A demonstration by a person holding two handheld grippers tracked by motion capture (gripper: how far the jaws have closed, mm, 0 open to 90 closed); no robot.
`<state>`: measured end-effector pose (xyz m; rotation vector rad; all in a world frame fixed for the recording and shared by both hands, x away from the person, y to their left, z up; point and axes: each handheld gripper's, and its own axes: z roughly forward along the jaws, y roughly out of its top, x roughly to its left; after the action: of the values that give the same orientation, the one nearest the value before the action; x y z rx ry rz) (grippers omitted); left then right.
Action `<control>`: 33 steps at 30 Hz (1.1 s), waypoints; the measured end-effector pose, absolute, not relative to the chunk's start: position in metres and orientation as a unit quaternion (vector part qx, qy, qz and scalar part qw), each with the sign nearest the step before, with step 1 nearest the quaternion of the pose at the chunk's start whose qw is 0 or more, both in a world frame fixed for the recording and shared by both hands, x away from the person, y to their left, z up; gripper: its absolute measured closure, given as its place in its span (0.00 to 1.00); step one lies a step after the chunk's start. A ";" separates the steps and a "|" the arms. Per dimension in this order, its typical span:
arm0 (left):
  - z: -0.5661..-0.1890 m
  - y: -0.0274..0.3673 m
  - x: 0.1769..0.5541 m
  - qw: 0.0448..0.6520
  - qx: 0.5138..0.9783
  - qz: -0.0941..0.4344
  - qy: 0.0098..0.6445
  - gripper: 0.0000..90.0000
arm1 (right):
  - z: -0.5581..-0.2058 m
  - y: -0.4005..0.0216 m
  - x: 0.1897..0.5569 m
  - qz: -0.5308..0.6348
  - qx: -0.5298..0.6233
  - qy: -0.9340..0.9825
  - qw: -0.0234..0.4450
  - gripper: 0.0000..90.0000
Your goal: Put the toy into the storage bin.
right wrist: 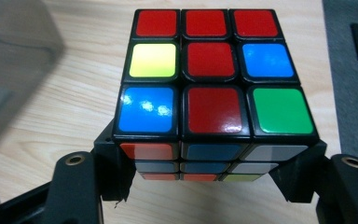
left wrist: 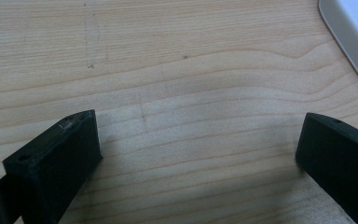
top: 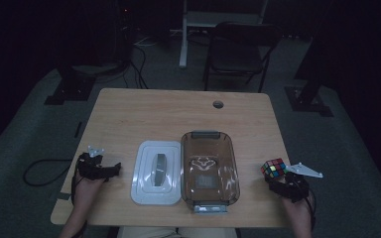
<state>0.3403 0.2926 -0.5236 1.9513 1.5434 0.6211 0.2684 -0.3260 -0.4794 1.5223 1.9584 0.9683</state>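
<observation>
Glossy plastic cube (right wrist: 214, 88), matt wood-grain table (left wrist: 177, 70), smoky translucent plastic container (top: 209, 168)

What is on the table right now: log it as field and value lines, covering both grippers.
surface: wooden table
held item: puzzle cube, clamped at its lower sides
right gripper: shut on the cube
left gripper: open, nothing between its jaws, over bare wood
container: brown clear box, open
lid: white lid, lying left of the box

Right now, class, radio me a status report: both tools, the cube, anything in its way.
Right tool shut on puzzle cube. Left tool open over bare table. Open brown container and white lid between them; nothing blocking.
</observation>
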 end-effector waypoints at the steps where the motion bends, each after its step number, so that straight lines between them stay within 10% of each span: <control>1: -0.524 0.293 0.340 0.285 0.730 0.232 0.577 0.01 | -0.476 -0.325 0.269 0.356 0.549 0.718 0.235 0.38; 33: -0.524 0.293 0.340 0.285 0.732 0.231 0.574 0.01 | -0.385 -0.226 0.262 0.466 0.252 0.835 0.146 0.38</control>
<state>0.3402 0.2931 -0.5236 1.9573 1.5367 0.6186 0.2623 -0.2255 -0.3853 0.7256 2.4049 1.3420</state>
